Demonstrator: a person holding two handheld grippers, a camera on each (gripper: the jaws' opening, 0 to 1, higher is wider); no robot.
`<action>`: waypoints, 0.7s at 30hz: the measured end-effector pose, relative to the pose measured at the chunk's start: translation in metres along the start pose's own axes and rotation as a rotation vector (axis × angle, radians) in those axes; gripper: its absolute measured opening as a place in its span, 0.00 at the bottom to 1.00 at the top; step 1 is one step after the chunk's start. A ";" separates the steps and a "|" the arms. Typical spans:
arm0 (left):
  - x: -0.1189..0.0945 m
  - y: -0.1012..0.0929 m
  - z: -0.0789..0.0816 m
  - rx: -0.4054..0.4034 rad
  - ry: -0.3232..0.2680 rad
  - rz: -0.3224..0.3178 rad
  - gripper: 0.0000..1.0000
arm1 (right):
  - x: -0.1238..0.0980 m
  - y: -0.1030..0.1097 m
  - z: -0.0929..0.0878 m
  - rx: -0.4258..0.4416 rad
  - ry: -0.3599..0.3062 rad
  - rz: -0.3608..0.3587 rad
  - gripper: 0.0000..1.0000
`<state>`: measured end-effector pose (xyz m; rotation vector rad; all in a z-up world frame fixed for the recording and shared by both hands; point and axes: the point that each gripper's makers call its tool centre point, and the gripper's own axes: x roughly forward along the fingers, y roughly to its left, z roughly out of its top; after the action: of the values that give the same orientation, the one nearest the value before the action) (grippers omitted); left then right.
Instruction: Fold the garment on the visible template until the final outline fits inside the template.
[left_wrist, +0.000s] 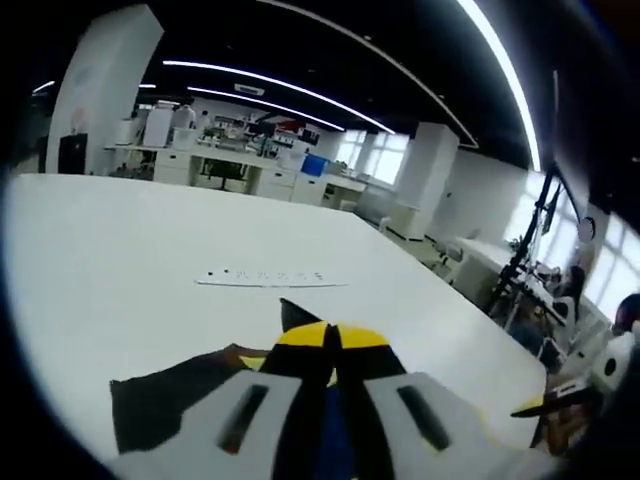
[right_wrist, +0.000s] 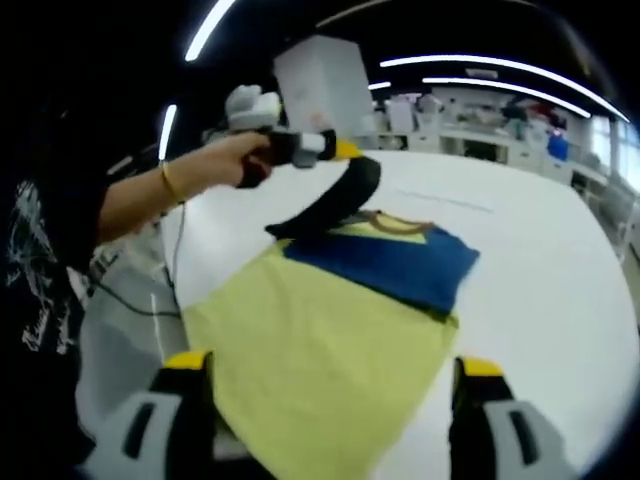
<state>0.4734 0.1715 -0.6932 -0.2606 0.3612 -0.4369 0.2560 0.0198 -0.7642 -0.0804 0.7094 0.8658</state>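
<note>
The garment (right_wrist: 320, 350) lies flat on the white table (right_wrist: 560, 280): a yellow body, a blue panel (right_wrist: 390, 260) over its far part, and a black sleeve (right_wrist: 335, 205). The sleeve is lifted off the cloth by my left gripper (right_wrist: 345, 150), held in a person's hand. In the left gripper view its yellow-tipped jaws (left_wrist: 330, 345) are shut on black cloth (left_wrist: 170, 400) that hangs to the left. My right gripper (right_wrist: 333, 365) stands open over the near yellow hem, one jaw at each side. A thin marked strip (left_wrist: 265, 279) lies on the table beyond the garment.
A person's bare arm with a bracelet (right_wrist: 165, 185) reaches in from the left, above the table's edge, where a cable (right_wrist: 150, 295) hangs. Desks, shelves and white pillars (left_wrist: 95, 90) stand far behind the table. More work stands (left_wrist: 530, 270) are at the right.
</note>
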 end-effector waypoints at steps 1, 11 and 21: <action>0.004 -0.004 -0.001 -0.001 0.002 -0.007 0.00 | 0.000 0.000 0.000 0.002 0.000 -0.001 0.99; 0.026 -0.033 -0.019 -0.029 0.020 -0.078 0.00 | 0.000 -0.006 -0.004 0.027 0.001 -0.016 0.99; 0.043 -0.063 -0.053 -0.026 0.084 -0.138 0.00 | 0.001 -0.009 -0.007 0.039 0.001 -0.016 0.99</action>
<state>0.4662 0.0883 -0.7336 -0.2942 0.4333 -0.5807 0.2593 0.0123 -0.7718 -0.0516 0.7257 0.8367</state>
